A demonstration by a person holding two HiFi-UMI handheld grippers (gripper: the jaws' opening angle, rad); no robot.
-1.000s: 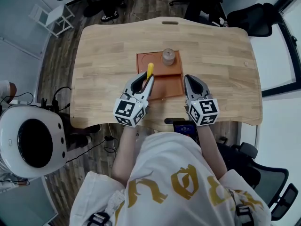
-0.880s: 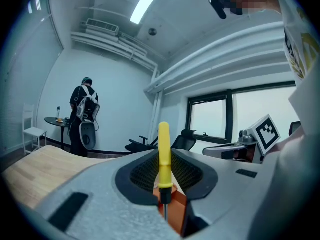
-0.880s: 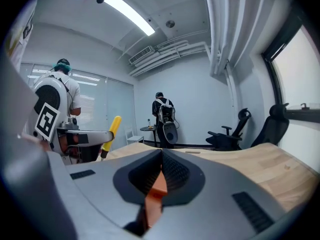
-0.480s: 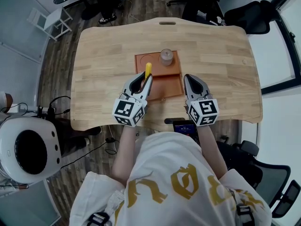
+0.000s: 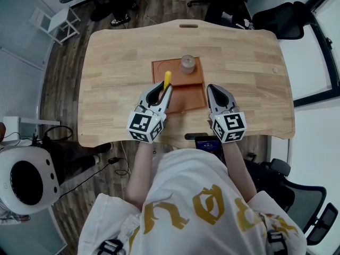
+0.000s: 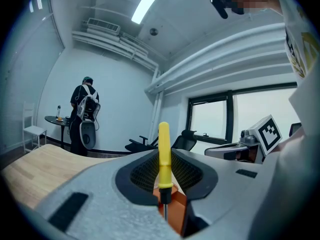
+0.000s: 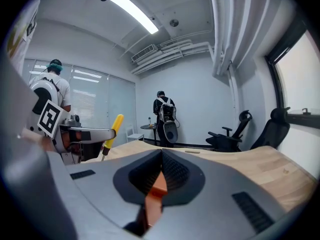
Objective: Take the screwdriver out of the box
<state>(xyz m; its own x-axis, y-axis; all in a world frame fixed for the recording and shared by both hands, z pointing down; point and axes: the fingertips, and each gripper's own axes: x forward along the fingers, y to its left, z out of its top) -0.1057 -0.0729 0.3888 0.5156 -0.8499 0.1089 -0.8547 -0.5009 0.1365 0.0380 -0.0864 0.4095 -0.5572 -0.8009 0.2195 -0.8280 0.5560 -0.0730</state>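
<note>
An orange box [image 5: 192,98] lies at the middle of the wooden table [image 5: 117,62]. A yellow-handled screwdriver [image 5: 168,79] stands upright above the box's left part, and my left gripper [image 5: 163,87] is shut on it. In the left gripper view the handle [image 6: 164,149] rises between the pads and the thin shaft points down at the box. My right gripper [image 5: 212,87] is at the box's right wall. Its tips meet, and an orange strip of that wall [image 7: 156,189] sits between its pads. From the right gripper view the screwdriver [image 7: 114,126] shows at the left.
A clear round jar [image 5: 187,64] stands in the box's far part. A dark phone [image 5: 207,142] lies at the table's near edge. A white round machine [image 5: 26,180] is on the floor at the left. Office chairs [image 5: 281,20] stand behind the table, and a person [image 6: 85,109] stands far off.
Both grippers and the screwdriver have kept still. The white round machine on the floor at the left has slid down and left in the head view.
</note>
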